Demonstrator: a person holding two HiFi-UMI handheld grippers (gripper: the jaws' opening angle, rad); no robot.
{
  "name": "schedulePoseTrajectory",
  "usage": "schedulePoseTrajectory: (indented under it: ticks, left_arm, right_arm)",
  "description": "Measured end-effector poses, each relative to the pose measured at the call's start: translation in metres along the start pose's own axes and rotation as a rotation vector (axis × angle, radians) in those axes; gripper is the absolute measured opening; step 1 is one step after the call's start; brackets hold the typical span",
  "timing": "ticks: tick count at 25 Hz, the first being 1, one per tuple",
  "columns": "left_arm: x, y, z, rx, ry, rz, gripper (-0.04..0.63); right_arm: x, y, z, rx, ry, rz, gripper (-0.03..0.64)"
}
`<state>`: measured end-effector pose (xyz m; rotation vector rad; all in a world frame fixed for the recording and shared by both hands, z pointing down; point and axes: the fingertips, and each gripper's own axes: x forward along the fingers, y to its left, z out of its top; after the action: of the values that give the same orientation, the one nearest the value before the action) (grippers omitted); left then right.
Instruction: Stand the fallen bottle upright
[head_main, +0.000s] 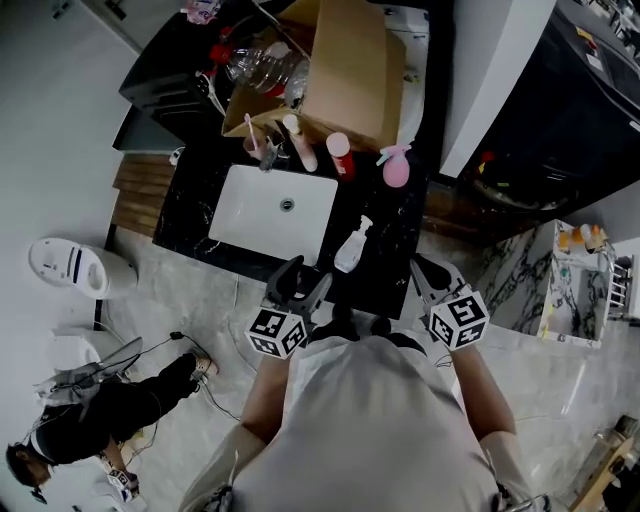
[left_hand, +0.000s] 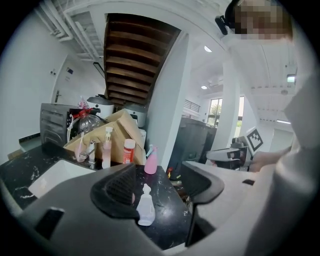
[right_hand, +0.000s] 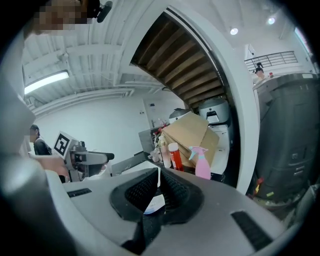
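Not started, I'd say | bottle (head_main: 352, 245) lies flat on bench (head_main: 392, 262), 4 o'clock of sink (head_main: 262, 228) | left tool (head_main: 300, 278) gapes empty, bottle at its 1 o'clock | right tool (head_main: 432, 276) closed, empty | grasp-and-stand all ahead

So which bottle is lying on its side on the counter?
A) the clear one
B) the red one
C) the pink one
A: the clear bottle lies flat beside the sink, while the pink bottle and red bottle stand upright.
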<state>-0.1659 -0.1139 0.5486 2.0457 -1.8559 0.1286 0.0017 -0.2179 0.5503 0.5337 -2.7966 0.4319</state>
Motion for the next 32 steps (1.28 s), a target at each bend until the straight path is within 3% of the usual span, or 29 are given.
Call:
schedulePoseTrajectory:
  ticks: [6, 18, 25, 32]
  left_arm:
    - [0.036, 0.012, -0.013, 0.036, 0.107, -0.090, 0.288]
    - [0.129, 0.017, -0.092, 0.116, 0.402, -0.239, 0.314]
    - [0.170, 0.020, -0.151, 0.121, 0.568, -0.245, 0.318]
    - [0.191, 0.040, -0.205, 0.170, 0.751, -0.158, 0.322]
  right_arm:
    - [0.008, -0.004, -0.001, 0.026, 0.012, -0.074, 0.035]
    - [0.020, -0.012, -0.022, 0.091, 0.053, -0.229, 0.035]
    - [0.009, -0.023, -0.028, 0.129, 0.056, -0.331, 0.035]
    - [-0.005, -0.027, -0.045, 0.188, 0.064, -0.418, 0.036]
